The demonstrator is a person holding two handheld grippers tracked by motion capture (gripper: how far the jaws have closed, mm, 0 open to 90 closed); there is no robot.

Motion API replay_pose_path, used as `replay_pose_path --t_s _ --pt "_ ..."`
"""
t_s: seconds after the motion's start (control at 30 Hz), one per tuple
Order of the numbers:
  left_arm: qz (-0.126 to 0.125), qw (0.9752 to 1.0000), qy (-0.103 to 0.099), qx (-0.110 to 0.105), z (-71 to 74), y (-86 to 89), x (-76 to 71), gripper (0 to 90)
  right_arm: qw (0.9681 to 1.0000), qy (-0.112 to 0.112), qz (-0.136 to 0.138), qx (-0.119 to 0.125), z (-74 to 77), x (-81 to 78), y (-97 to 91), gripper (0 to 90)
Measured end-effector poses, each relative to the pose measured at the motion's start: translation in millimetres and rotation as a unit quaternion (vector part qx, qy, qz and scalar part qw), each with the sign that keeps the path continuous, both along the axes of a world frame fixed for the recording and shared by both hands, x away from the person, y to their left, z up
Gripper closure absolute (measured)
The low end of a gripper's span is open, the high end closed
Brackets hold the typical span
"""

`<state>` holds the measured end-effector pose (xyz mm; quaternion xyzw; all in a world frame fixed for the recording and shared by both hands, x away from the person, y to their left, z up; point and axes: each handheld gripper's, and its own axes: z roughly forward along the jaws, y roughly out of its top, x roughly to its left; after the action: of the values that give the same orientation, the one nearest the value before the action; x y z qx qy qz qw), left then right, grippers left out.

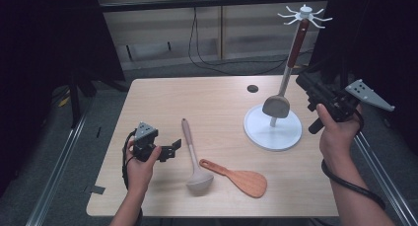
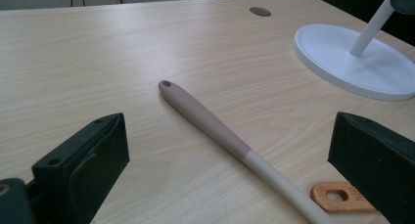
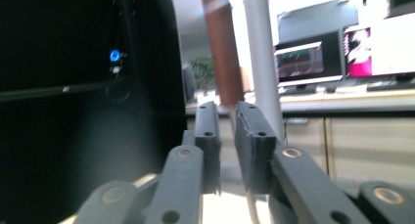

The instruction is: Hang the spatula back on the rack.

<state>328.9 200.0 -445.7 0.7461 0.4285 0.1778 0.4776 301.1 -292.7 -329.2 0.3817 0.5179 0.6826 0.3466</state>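
The right gripper [image 1: 306,82] pinches the metal shaft of a grey spatula [image 1: 276,106] just below its red-brown handle; the spatula hangs from the hook crown of a white rack [image 1: 272,129] by the table's [image 1: 217,102] far right corner. No writing is legible. The left gripper [image 1: 170,149], jaws spread, hovers near the left edge, beside a matte beige ladle [image 1: 196,172]. An orange rice paddle [image 1: 244,179] lies near the front edge.

A: Item: lettering, labels, brands, numbers, signs. Any entries?

B: None legible. The monitors [image 3: 308,55] in the right gripper view carry coloured screen content, too blurred to read.

A: Entry closed: no readable text.
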Motion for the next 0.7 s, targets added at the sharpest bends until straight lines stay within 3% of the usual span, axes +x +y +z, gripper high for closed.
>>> replay_pose_path --t_s 0.13,0.7 --pt "-0.001 1.0000 0.000 0.000 -0.1 0.1 0.0 1.2 0.9997 -0.014 -0.018 0.002 9.1 1.9 1.2 90.0" --pt "0.000 1.0000 0.002 -0.003 -1.2 -0.6 0.1 1.3 0.9969 -0.030 -0.069 0.024 38.6 15.3 5.1 90.0"
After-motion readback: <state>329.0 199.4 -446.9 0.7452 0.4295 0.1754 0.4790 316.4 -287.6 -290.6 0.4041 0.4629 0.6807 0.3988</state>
